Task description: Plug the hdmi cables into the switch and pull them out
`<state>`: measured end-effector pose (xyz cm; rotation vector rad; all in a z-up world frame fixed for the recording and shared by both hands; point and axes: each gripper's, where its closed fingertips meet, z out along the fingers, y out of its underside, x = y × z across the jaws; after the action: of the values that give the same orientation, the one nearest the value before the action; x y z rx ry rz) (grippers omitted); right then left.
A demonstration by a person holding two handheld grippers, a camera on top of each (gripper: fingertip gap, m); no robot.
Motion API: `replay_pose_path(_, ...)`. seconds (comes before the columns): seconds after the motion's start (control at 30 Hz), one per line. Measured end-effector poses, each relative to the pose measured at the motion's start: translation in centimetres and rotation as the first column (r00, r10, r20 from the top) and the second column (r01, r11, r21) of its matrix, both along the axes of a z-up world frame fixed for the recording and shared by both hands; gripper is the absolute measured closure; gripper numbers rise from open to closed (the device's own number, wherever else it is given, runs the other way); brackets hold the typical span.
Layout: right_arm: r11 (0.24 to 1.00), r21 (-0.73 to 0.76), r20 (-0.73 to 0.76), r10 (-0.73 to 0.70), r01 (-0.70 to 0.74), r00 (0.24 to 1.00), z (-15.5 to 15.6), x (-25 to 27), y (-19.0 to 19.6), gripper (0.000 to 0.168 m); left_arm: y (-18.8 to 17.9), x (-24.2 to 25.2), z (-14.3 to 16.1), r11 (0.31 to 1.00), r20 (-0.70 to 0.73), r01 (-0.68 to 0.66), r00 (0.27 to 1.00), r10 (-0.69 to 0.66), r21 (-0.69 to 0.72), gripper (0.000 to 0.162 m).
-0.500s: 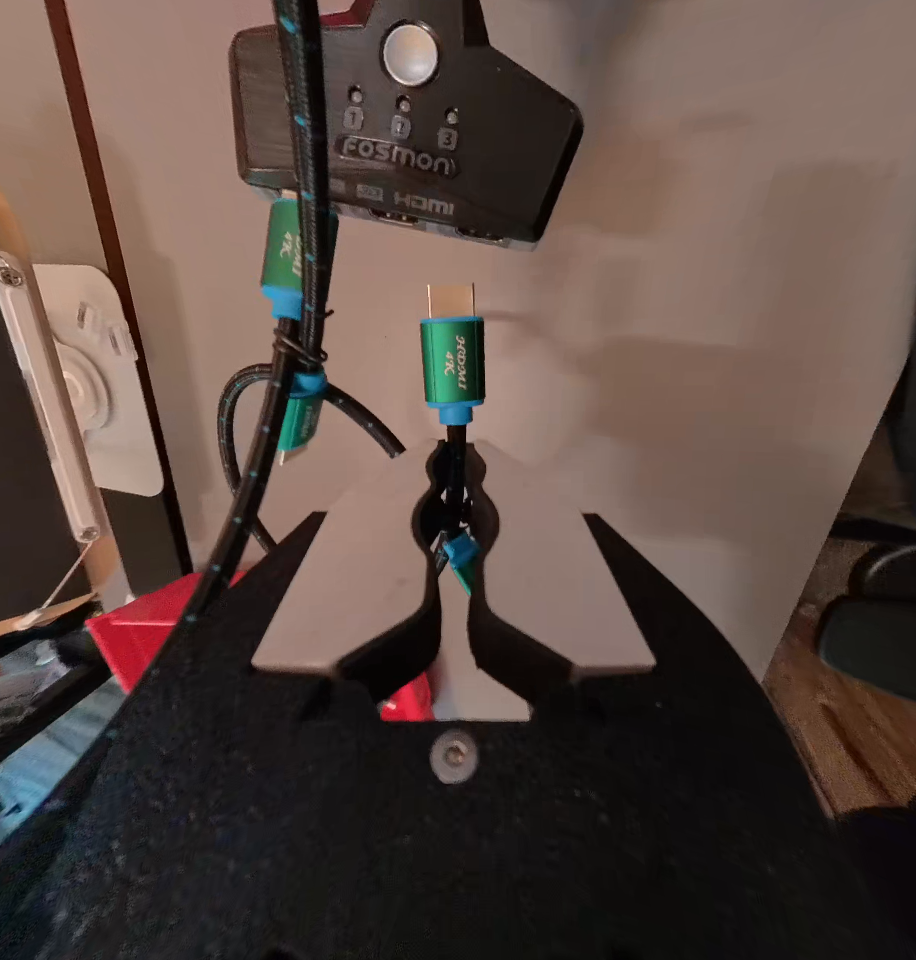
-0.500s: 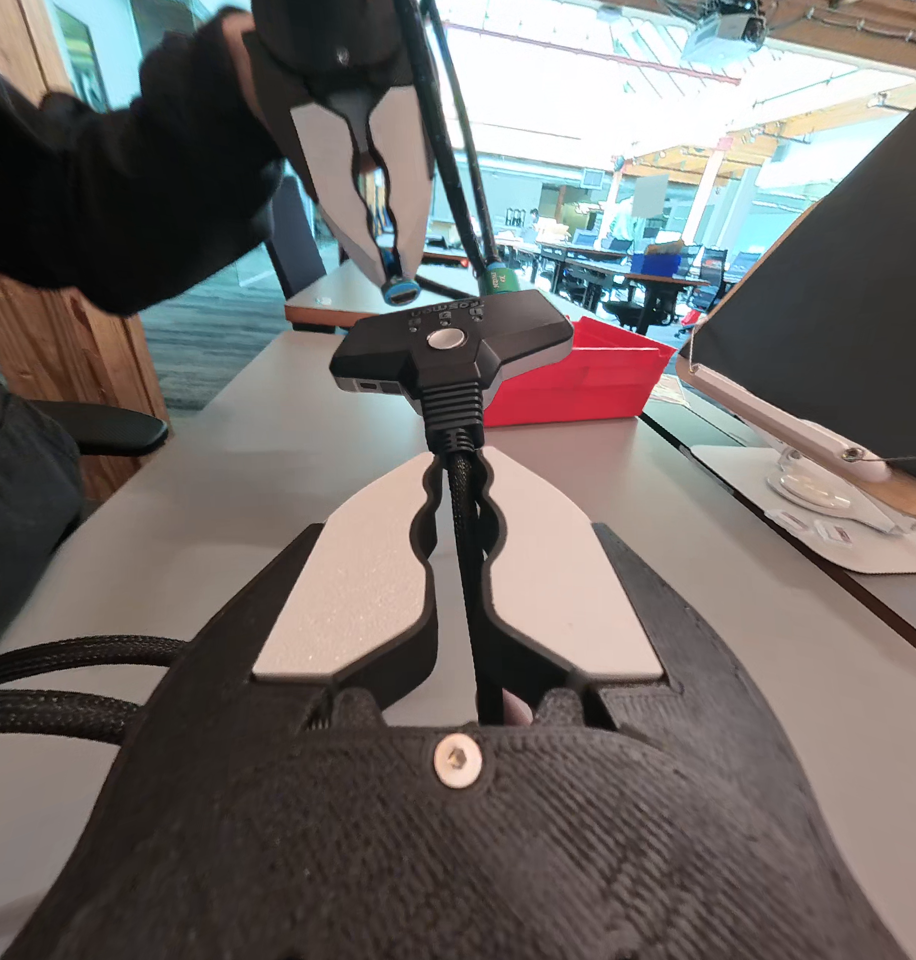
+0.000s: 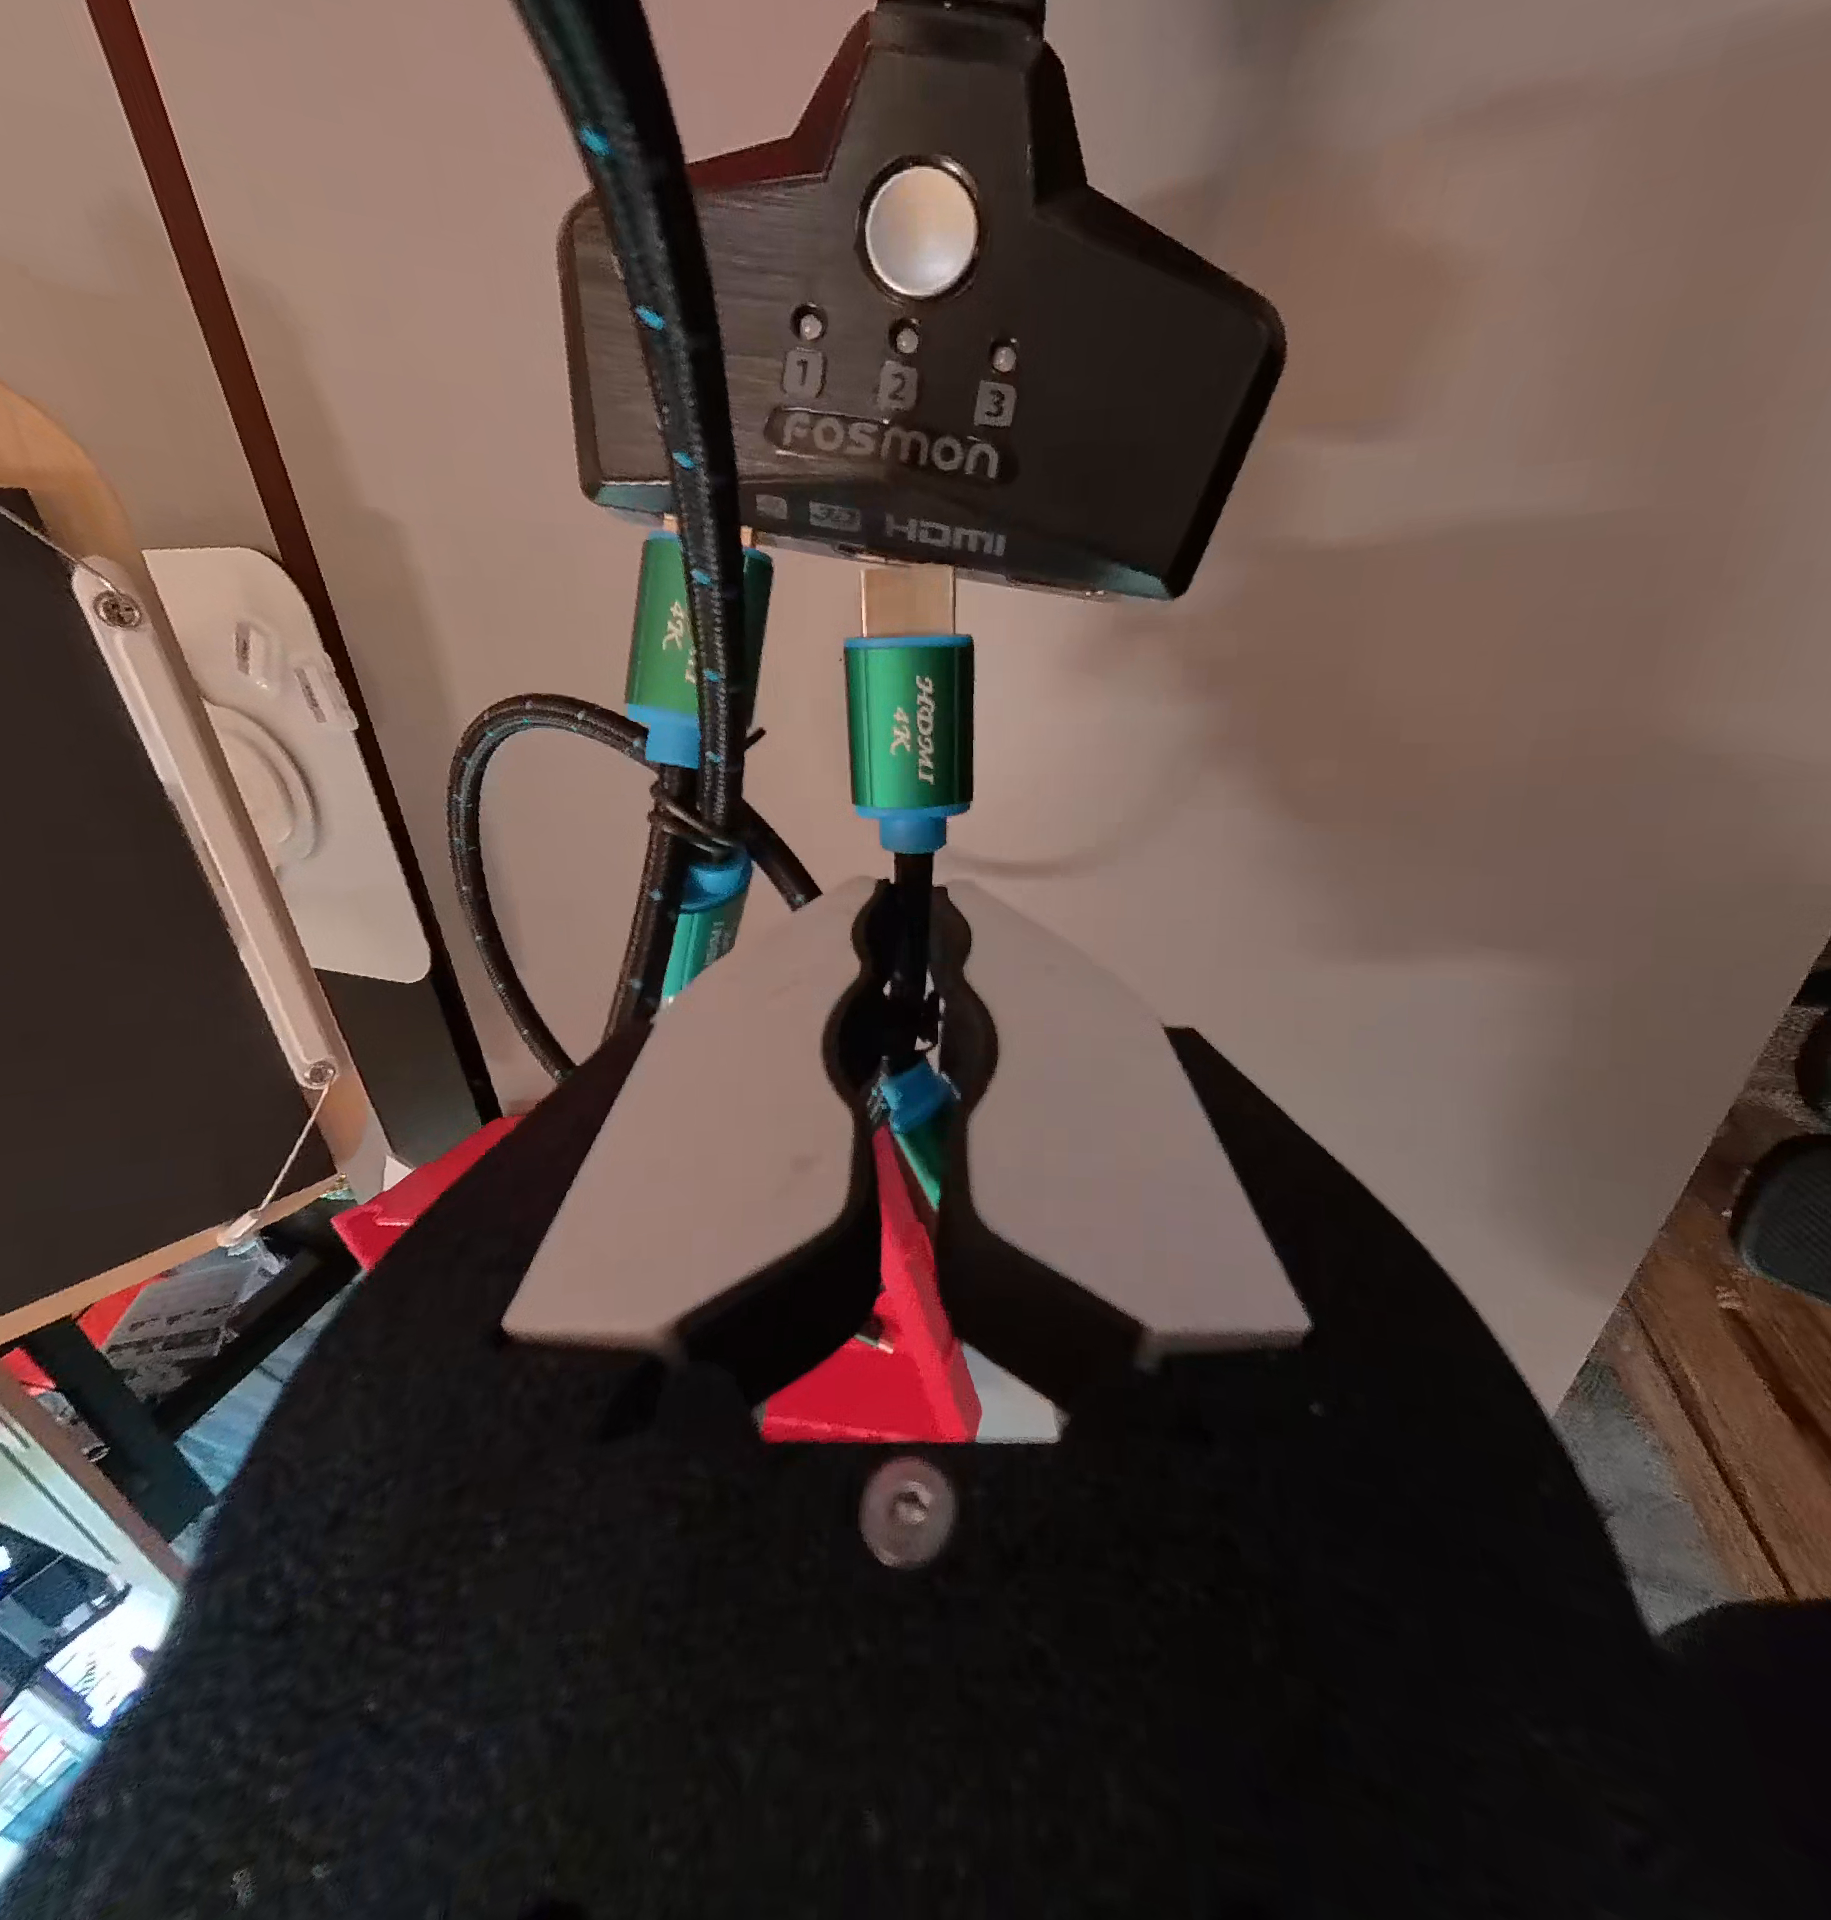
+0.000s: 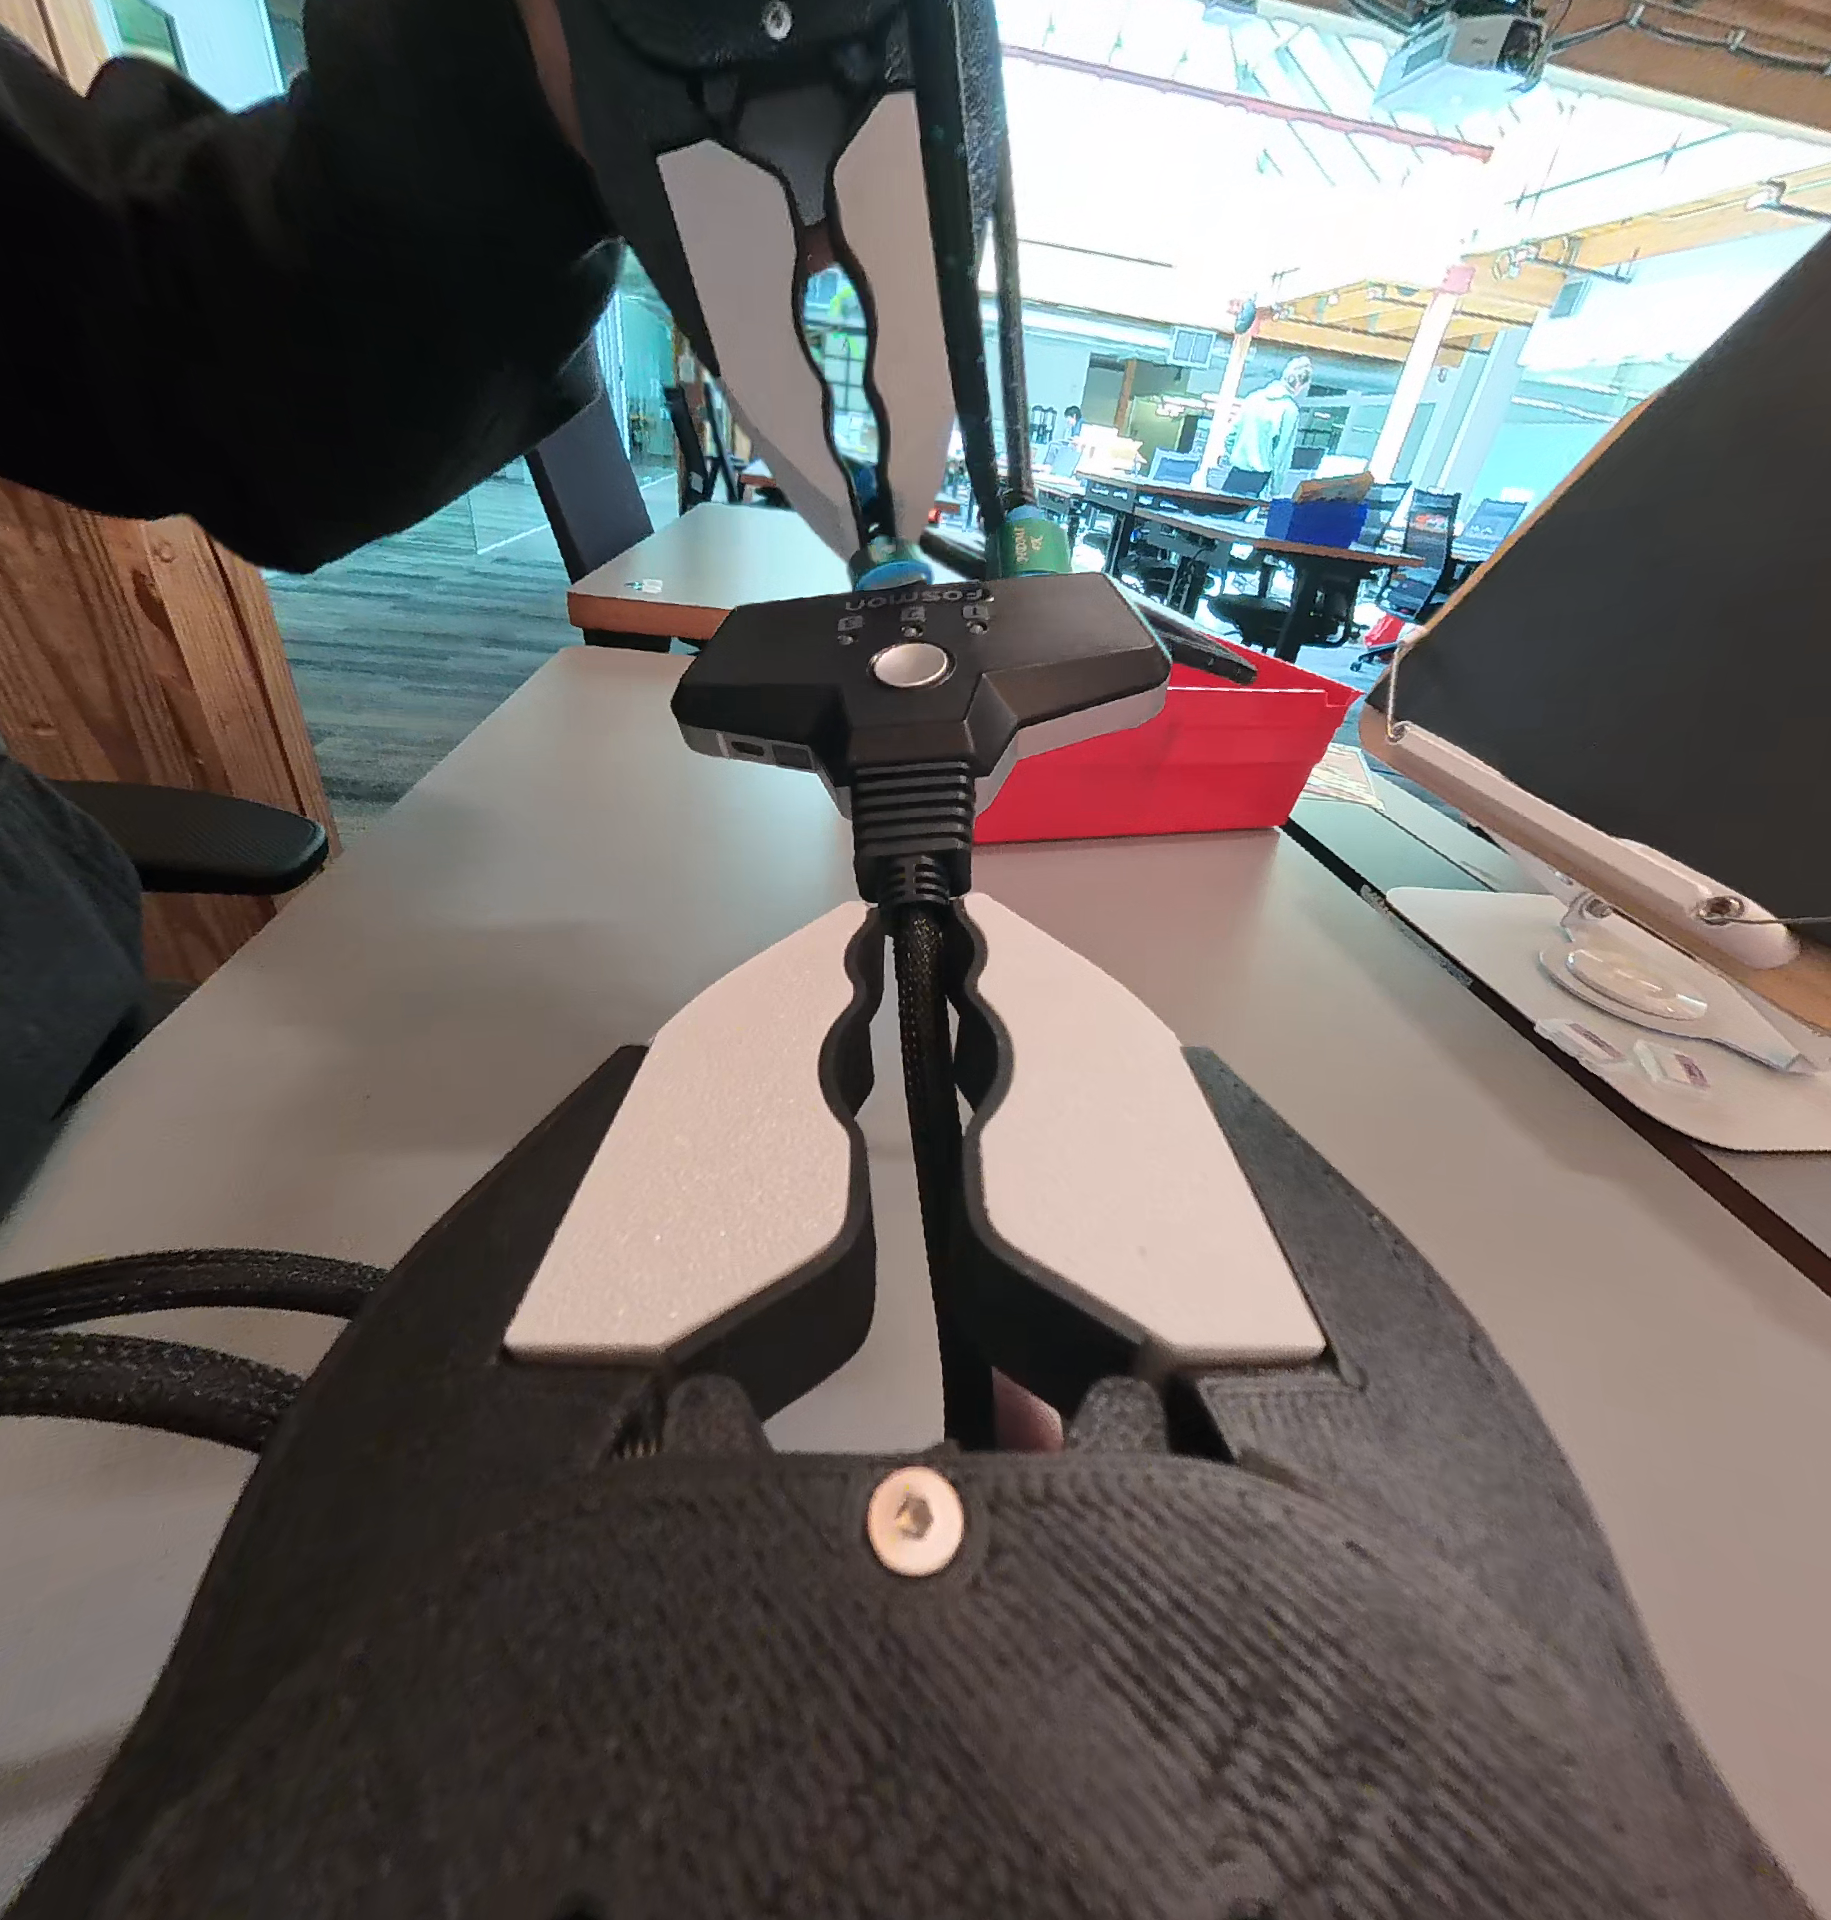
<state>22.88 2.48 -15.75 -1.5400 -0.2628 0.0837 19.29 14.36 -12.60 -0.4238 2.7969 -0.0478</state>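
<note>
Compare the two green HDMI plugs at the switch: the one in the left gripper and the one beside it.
The held plug shows bare metal outside the switch; the neighbouring plug sits nearly fully in. The left gripper pinches the held plug's cable; the neighbouring plug hangs unheld, half hidden by a braided cable. Both have green shells with blue collars.

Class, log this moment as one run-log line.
left tool: holds green plug at switch middle port | right tool: grips switch cable | first plug: inserted
</note>
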Motion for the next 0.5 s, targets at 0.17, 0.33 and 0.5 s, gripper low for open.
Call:
replay_pose_path(0.17,1.0,-0.004,0.061,0.005,-0.004,0.998,0.2,-0.7,0.3,0.157,0.8,0.6,0.0,0.99,-0.013,0.004,1.0,-0.003,0.142,0.156)
replay_pose_path(0.33,0.998,-0.051,0.124,-0.032,0.039,0.992,-0.6,-0.4,0.6,0.157,0.7,0.6,-0.1,0.984,-0.066,0.072,0.996,-0.062,0.161,0.157)
replay_pose_path(0.5,0.995,-0.073,0.195,-0.053,0.069,0.979,-0.8,-0.6,1.0,0.157,1.0,0.9,0.4,0.967,-0.068,0.08,0.996,-0.065,0.241,0.156)
